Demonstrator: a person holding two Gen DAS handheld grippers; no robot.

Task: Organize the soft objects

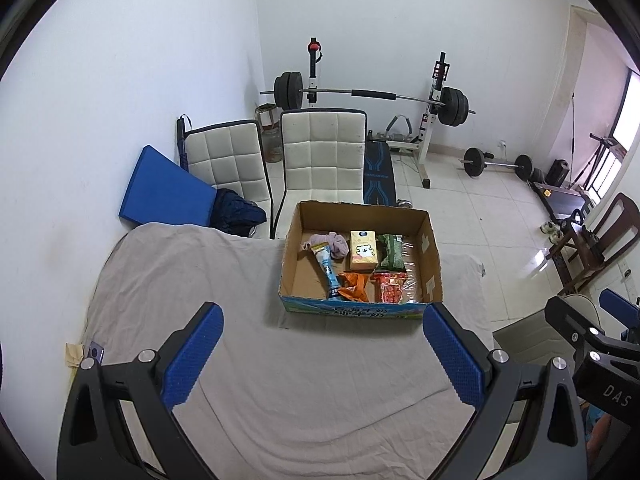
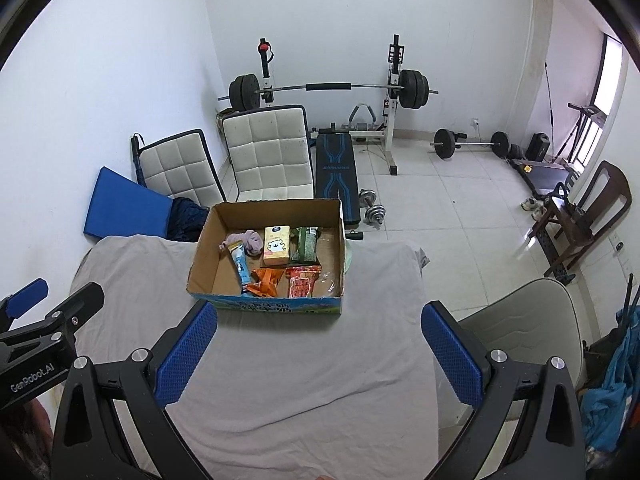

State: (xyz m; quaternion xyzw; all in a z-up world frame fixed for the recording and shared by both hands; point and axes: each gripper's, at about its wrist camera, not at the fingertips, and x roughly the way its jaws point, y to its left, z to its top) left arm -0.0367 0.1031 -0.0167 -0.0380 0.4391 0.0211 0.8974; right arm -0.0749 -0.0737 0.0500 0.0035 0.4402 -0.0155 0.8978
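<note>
Soft stuff all sitting in the box, mid-frame

Open cardboard box [image 1: 430, 256] holds a pinkish cloth wad [image 1: 334, 243], yellow tissue pack [image 1: 363, 250], green packet [image 1: 391, 253], blue tube-ish pack [image 1: 328, 270], orange pouch [image 1: 353, 286], red snack bag [image 1: 394, 288].

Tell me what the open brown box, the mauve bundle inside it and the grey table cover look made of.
Open brown box: corrugated cardboard, matte, with folded flaps and a printed front panel. Mauve bundle: soft knit or terry fabric, bunched in loose folds; probably socks or a cloth. Grey table cover: thin woven fabric, matte and wrinkled.
</note>
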